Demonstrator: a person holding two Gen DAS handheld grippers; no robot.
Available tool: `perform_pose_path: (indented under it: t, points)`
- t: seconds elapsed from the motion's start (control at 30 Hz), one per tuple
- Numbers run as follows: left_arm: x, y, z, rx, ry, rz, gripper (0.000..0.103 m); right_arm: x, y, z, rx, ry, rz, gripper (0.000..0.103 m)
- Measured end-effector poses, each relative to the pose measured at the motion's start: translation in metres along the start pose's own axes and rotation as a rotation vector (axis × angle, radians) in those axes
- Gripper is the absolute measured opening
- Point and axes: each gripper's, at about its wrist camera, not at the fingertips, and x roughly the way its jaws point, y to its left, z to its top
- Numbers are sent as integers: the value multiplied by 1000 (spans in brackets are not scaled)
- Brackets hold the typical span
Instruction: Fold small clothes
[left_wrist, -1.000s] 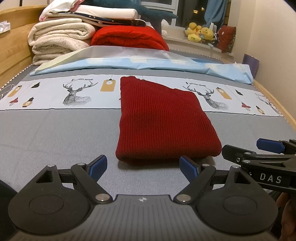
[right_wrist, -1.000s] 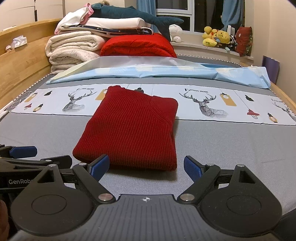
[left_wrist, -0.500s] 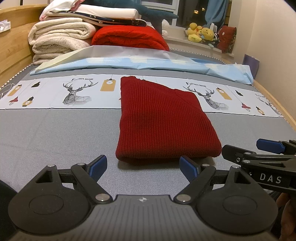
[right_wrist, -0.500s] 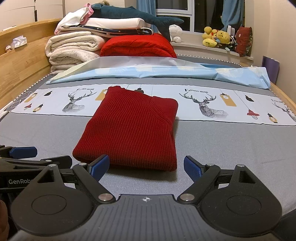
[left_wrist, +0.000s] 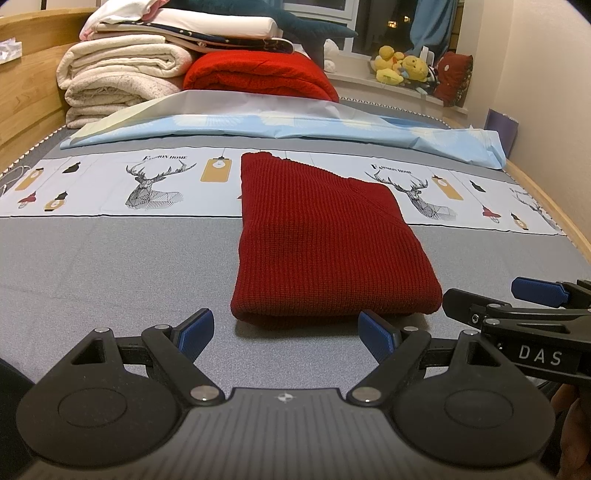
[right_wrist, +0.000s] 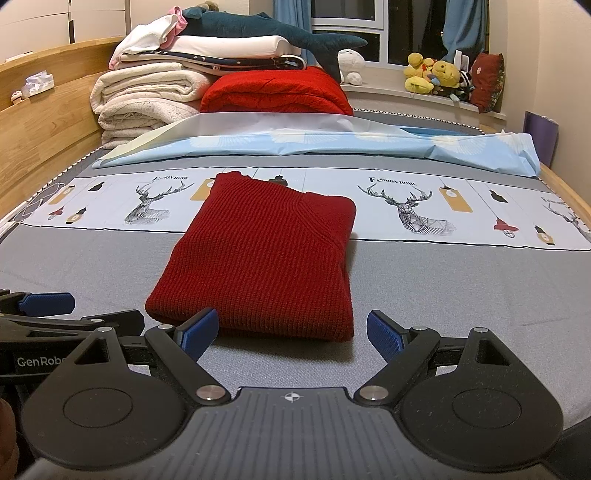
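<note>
A dark red knit sweater (left_wrist: 325, 243) lies folded into a neat rectangle on the grey bed cover (left_wrist: 110, 266); it also shows in the right wrist view (right_wrist: 266, 258). My left gripper (left_wrist: 286, 330) is open and empty, just short of the sweater's near edge. My right gripper (right_wrist: 291, 332) is open and empty, also just in front of the near edge. Each gripper shows at the other view's side, the right one (left_wrist: 517, 314) and the left one (right_wrist: 55, 314).
A light blue sheet (right_wrist: 332, 144) lies across the bed beyond the sweater. Stacked blankets (right_wrist: 147, 99) and a red quilt (right_wrist: 277, 92) sit at the far end. A wooden bed frame (right_wrist: 48, 122) runs along the left. Plush toys (right_wrist: 436, 74) line the windowsill.
</note>
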Motion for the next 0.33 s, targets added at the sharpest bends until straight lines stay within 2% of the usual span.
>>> perform_pose_path:
  t: [0.33]
  points:
    - [0,0,0,0,-1,2,89,0,0,0,-1,1,0,88]
